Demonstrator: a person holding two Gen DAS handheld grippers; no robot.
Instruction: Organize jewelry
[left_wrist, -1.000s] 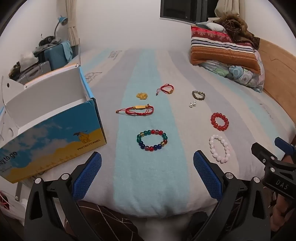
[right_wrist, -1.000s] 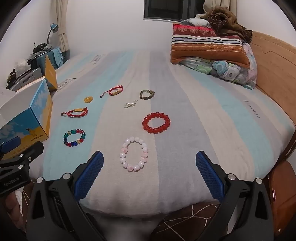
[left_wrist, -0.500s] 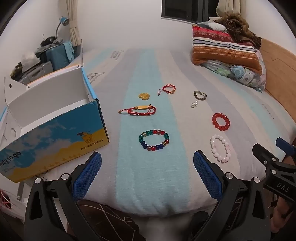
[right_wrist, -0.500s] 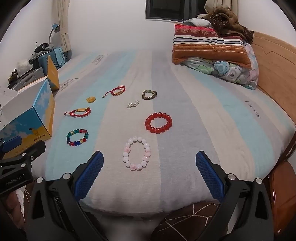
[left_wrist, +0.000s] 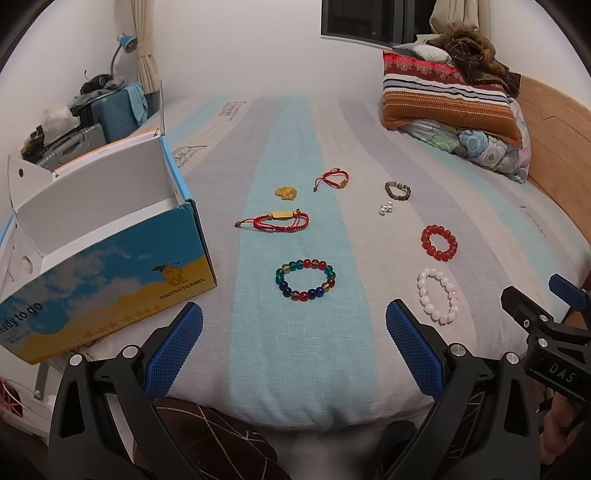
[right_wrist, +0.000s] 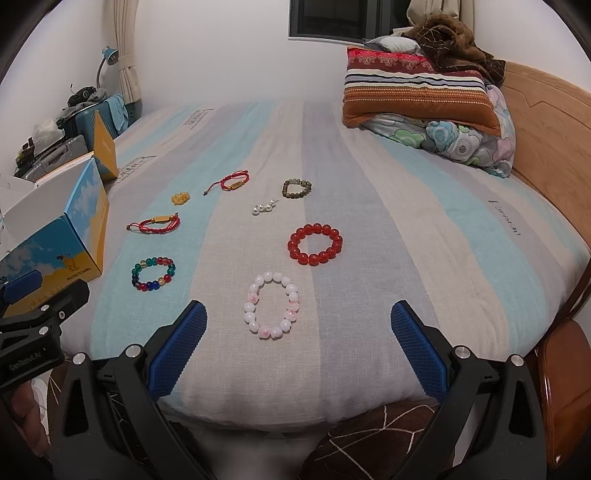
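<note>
Jewelry laid out on striped bed (left_wrist: 461, 206) — both sets of fingers wide, holding nothing.
Left gripper (left_wrist: 293, 343) low at the bed's edge, multicolor bead bracelet (left_wrist: 305, 280) at 12 o'clock, open box (left_wrist: 110, 254) at 10; right gripper (right_wrist: 297, 341) below pink bead bracelet (right_wrist: 272, 305) — red bead bracelet (right_wrist: 315, 244) beyond.

Black left gripper (left_wrist: 293, 345) with textured blue pads (left_wrist: 173, 349), silver screws.

Your colours on the striped bed (right_wrist: 406, 229)
You see a red bracelet (right_wrist: 315, 244), a pink-white one (right_wrist: 271, 311), and a blue-yellow box (left_wrist: 107, 284).
</note>
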